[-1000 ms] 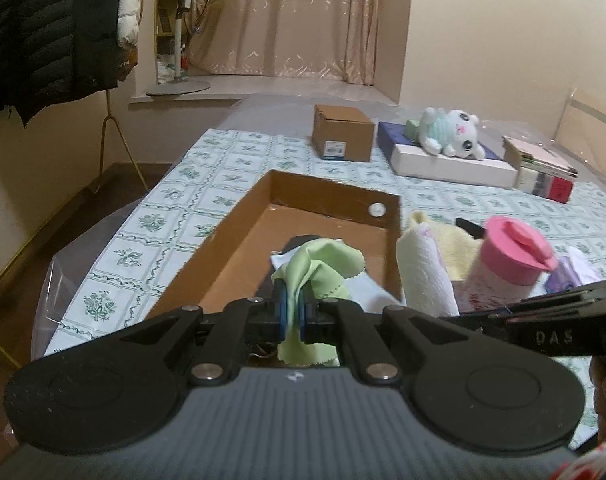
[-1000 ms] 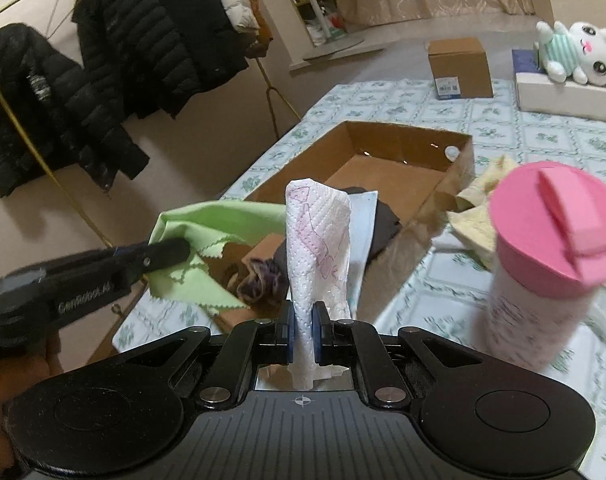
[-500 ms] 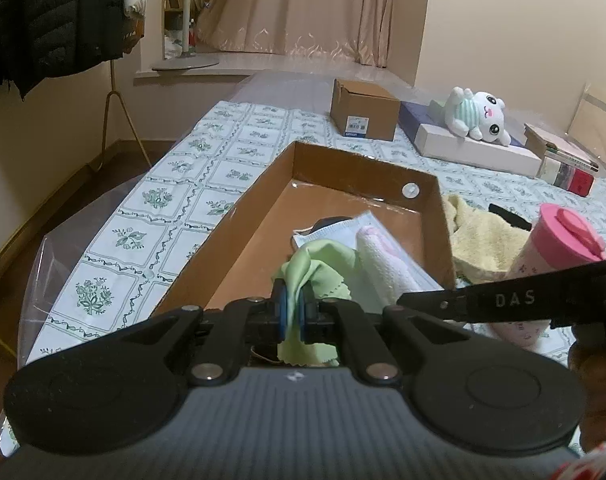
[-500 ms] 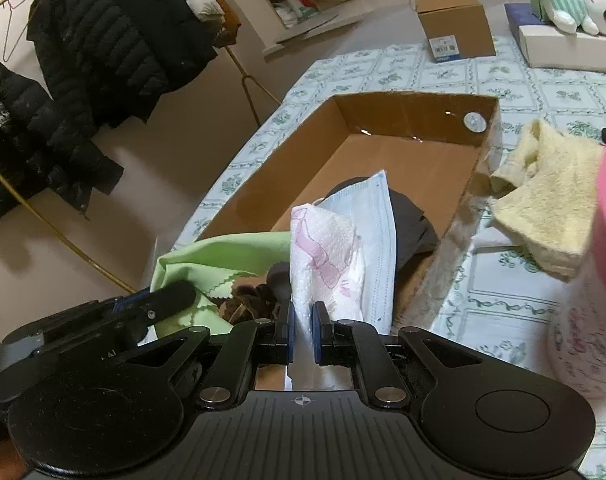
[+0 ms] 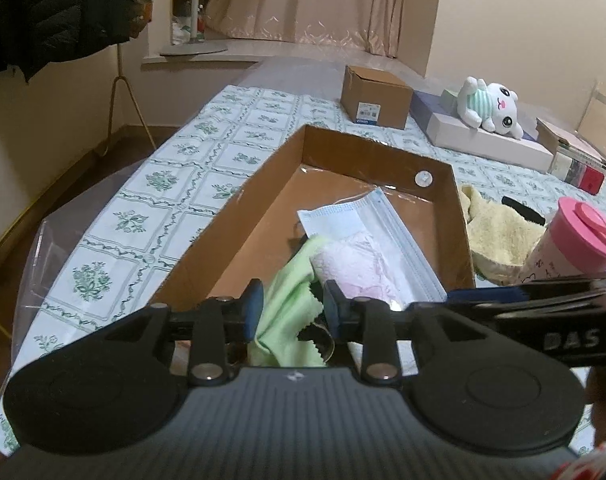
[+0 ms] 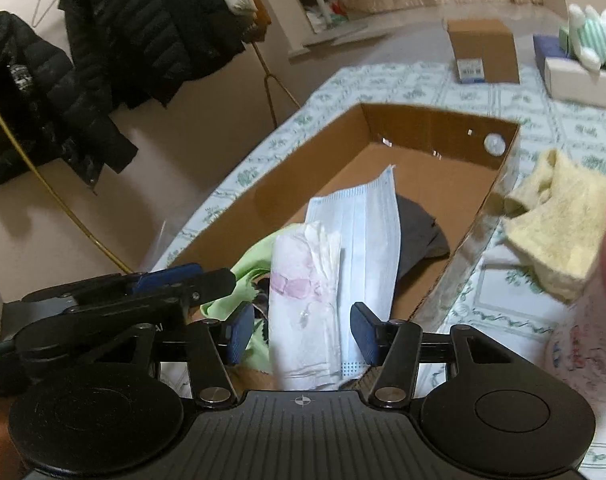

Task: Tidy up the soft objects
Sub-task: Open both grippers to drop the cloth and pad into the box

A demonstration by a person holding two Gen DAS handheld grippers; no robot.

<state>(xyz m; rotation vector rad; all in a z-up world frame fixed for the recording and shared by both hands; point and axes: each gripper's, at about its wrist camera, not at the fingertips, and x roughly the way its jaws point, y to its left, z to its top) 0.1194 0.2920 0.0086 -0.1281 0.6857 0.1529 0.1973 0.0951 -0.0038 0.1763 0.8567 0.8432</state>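
Left gripper (image 5: 291, 306): I've just opened off the green cloth (image 5: 287, 308), now boxed.
Right gripper (image 6: 301, 332): I've just opened, tissue (image 6: 303, 300) released.
Left to do: yellow towel (image 5: 499, 236) outside the box (image 5: 231, 220).

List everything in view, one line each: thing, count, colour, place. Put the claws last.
cardboard tray: 1, brown, open, middle of the table
green cloth: 1, light green, near end of the tray
paper towel: 1, white with pink print, in the tray beside the cloth
face mask: 1, pale blue, in the tray
dark cloth: 1, grey-black, under the mask
yellow towel: 1, pale yellow, on the table right of the tray
cup: 1, pink lid, right of the towel
small box: 1, brown, far end
plush toy: 1, white and green, on a flat box
jackets: several, black, hanging on a rack
left claw: open, cloth between its jaws
right claw: open, paper towel between its jaws
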